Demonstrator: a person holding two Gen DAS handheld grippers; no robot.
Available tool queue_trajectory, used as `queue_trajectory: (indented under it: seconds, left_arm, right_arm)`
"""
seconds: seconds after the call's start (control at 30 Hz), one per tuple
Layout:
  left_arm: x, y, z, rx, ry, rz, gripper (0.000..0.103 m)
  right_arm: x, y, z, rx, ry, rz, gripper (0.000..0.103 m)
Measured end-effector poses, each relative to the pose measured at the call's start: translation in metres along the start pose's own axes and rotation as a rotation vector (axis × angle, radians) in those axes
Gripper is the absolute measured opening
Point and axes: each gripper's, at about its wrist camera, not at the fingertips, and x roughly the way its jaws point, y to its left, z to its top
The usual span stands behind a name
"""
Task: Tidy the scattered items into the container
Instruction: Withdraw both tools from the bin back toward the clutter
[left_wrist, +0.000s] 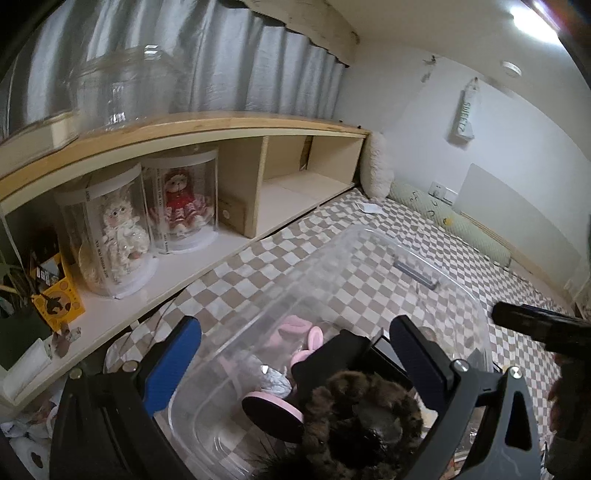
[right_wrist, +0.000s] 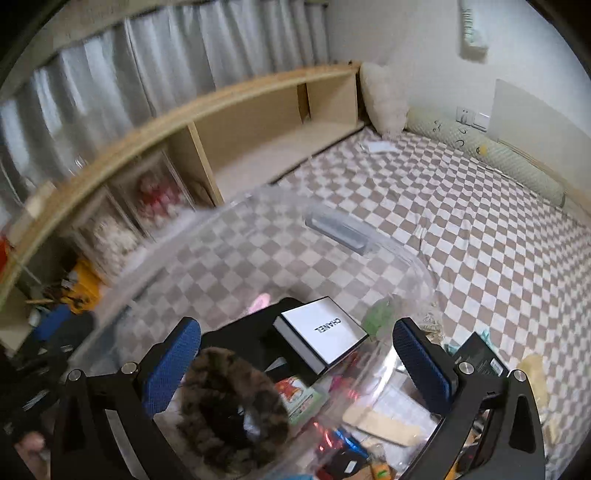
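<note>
A clear plastic bin sits on the checkered bed. It holds pink earmuffs, a silver wrapped thing, a black item and a brown furry hair tie. My left gripper is open above the bin, its fingers apart and empty. My right gripper is open over the bin's near edge. In the right wrist view the furry hair tie lies below the left finger, beside a white Chanel box. Colourful small items lie scattered under the bin's edge.
A low wooden shelf runs along the left with two doll cases and a yellow box. Pillows line the far wall. The other gripper's black body shows at the right. A dark box lies on the bed.
</note>
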Motion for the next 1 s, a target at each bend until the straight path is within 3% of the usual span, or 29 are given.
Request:
queue_trajectory:
  seconds: [0.17, 0.57, 0.8, 1.0]
  left_arm:
    - [-0.008, -0.016, -0.002, 0.028, -0.008, -0.013, 0.102]
    - [-0.023, -0.071, -0.014, 0.163, -0.031, -0.054, 0.102]
    - [-0.038, -0.098, -0.026, 0.225, -0.035, -0.098, 0.102]
    - [-0.054, -0.118, -0.04, 0.304, -0.065, -0.12, 0.102]
  right_arm:
    - [-0.042, -0.021, -0.025, 0.057, -0.123, 0.003, 0.103]
    - [-0.119, -0.065, -0.087, 0.09, -0.38, -0.183, 0.103]
    - [-0.157, -0.079, -0.108, 0.141, -0.451, -0.271, 0.103]
    - [-0.176, -0.086, -0.132, 0.146, -0.413, -0.296, 0.103]
